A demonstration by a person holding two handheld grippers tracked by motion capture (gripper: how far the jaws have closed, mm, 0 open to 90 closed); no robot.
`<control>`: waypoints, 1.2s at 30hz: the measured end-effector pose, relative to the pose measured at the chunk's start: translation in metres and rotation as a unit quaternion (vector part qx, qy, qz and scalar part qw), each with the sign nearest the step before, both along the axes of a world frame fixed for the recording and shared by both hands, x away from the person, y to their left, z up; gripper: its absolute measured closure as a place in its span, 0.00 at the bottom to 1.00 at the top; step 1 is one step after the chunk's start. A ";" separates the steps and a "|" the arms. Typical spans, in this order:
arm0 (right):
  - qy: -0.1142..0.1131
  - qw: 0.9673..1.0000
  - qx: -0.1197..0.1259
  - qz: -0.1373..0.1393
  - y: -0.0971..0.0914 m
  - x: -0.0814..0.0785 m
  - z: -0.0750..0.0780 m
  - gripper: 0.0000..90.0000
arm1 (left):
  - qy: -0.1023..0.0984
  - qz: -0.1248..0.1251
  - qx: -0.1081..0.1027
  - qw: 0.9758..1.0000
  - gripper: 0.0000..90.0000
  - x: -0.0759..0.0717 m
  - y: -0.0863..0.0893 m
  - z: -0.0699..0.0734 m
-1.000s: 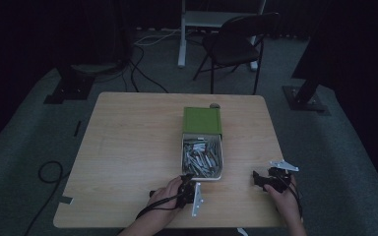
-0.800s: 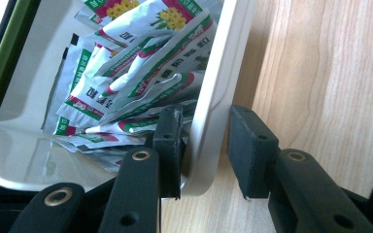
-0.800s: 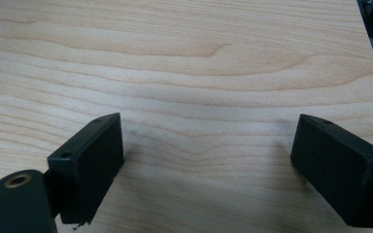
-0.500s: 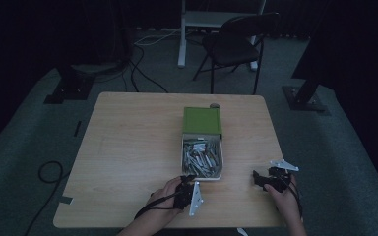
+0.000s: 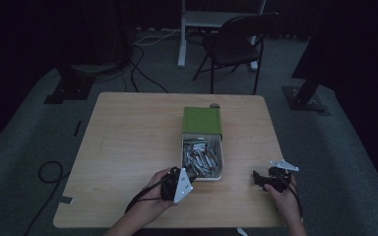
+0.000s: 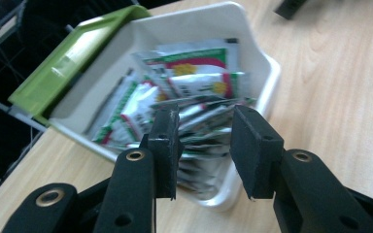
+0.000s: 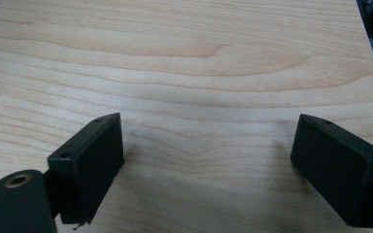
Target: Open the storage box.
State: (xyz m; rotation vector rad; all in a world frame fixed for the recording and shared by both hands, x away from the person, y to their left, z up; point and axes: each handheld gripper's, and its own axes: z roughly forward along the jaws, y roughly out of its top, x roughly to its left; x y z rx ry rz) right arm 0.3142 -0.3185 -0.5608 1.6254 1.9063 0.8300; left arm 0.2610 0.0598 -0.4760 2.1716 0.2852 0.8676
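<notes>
A white tray full of green, red and white sachets lies mid-table, its green lid at the far end. My left gripper hovers at the tray's near left corner. In the left gripper view the tray's rim and the sachets lie just beyond the left gripper. Its jaws have just been opening a little and stand a narrow gap apart, with nothing pinched between them. My right gripper rests open near the front right edge, and in the right gripper view my right gripper spans bare wood.
The wooden table has bare room to the left of the tray. A small grey object sits behind the lid. A chair and floor cables lie beyond the far edge.
My left gripper has lifted a little at the tray's near corner. The right hand has kept still.
</notes>
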 end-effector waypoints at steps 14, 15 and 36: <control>0.000 1.000 0.000 0.000 0.000 0.000 0.000 0.13 | 0.019 0.029 -0.080 0.996 0.72 0.011 0.032 0.023; 0.000 1.000 0.000 0.000 0.000 0.000 0.000 0.13 | 0.020 0.034 -0.084 0.996 0.71 0.012 0.035 0.024; 0.000 1.000 0.000 0.000 0.000 0.000 0.000 0.13 | 0.051 0.116 -0.132 0.983 0.70 0.028 0.100 0.006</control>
